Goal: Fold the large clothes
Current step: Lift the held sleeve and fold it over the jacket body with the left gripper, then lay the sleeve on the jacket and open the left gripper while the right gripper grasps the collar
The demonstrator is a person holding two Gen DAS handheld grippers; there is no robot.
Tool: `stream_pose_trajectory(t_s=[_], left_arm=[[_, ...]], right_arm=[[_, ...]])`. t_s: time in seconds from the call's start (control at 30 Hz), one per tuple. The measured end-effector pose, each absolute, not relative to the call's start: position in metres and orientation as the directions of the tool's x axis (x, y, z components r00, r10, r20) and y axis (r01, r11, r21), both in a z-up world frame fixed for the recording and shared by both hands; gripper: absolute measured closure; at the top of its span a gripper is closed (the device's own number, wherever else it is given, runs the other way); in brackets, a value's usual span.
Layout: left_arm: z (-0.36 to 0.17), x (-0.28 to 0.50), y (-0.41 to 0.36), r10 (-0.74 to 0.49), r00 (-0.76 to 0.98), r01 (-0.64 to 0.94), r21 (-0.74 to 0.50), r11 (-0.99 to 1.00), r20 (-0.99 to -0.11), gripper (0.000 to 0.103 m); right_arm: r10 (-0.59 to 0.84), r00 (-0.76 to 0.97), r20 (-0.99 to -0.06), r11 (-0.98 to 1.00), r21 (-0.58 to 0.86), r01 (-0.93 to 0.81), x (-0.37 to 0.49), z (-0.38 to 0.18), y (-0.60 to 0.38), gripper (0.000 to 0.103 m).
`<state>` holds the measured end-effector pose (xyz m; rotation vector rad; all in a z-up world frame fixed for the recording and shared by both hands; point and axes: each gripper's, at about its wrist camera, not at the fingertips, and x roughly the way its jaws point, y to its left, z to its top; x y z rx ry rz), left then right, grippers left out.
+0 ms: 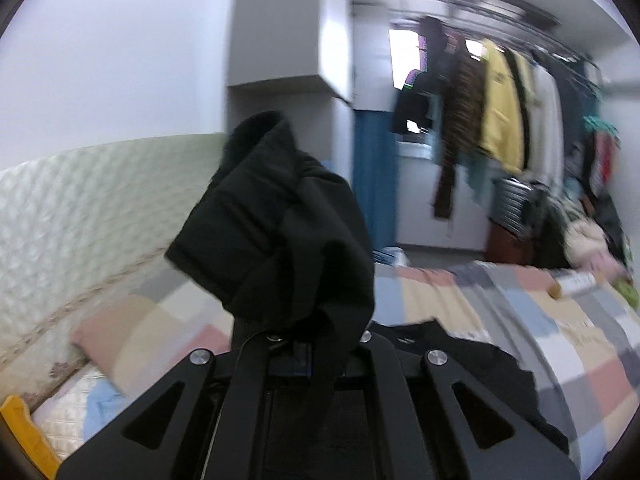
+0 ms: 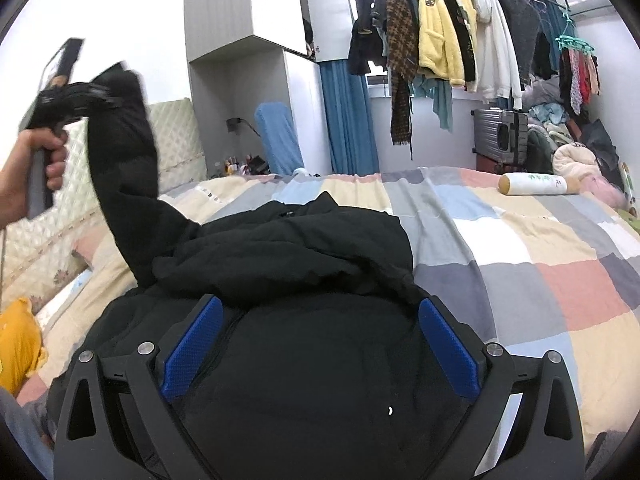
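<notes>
A large black padded jacket (image 2: 304, 248) lies bunched on the checked quilt (image 2: 520, 248) of a bed. At the upper left, a person's hand (image 2: 44, 160) holds my left gripper (image 2: 100, 96), which is shut on one sleeve (image 2: 124, 152) and lifts it high above the bed. In the left wrist view the sleeve end (image 1: 280, 220) flops over my left gripper (image 1: 304, 332) and hides its fingertips. My right gripper (image 2: 320, 312) stands wide open just above the jacket's body. Its blue pads (image 2: 192, 344) are on either side of the cloth without pressing on it.
A quilted headboard (image 2: 176, 140) runs along the left. A roll pillow (image 2: 536, 184) lies at the bed's far right. Beyond the bed are a full clothes rack (image 2: 440, 40), a suitcase (image 2: 500, 136), a blue curtain (image 2: 348, 120) and a wardrobe (image 2: 240, 60). A yellow item (image 2: 16, 344) sits at the near left.
</notes>
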<state>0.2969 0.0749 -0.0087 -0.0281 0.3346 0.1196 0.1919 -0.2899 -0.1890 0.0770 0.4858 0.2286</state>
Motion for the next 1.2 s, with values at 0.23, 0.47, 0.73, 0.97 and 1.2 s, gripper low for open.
stream_pose_trajectory(t_s=[0.23,0.47,0.73,0.97,1.2], left_arm=[[-0.058,0.314,-0.031,-0.048,0.924,0.049,-0.008,0.999,-0.379,0.099],[-0.125,0.346,-0.092,-0.109,0.867,0.127,0.004,0.992,-0.487,0.099],[-0.193,0.363,-0.116,-0.156,0.796,0.143,-0.069,0.987,-0.584,0.099],[-0.198,0.363,-0.120,-0.178,0.796,0.152,-0.095,0.984,-0.578,0.099],[-0.192,0.360,-0.121,-0.171,0.751,0.132,-0.108,0.985,-0.637,0.068]], right_arm=[[0.197,0.884,-0.423,0.979,0.126,-0.158,0.186,-0.182,-0.308,0.002],[0.202,0.883,-0.423,0.975,0.168,-0.142,0.198,-0.191,-0.322,0.002],[0.233,0.862,-0.450,0.964,0.226,-0.142,0.220,-0.207,-0.333,0.002],[0.232,0.849,-0.474,0.960,0.253,-0.121,0.236,-0.219,-0.343,0.002],[0.233,0.856,-0.461,0.957,0.267,-0.116,0.229,-0.215,-0.344,0.002]])
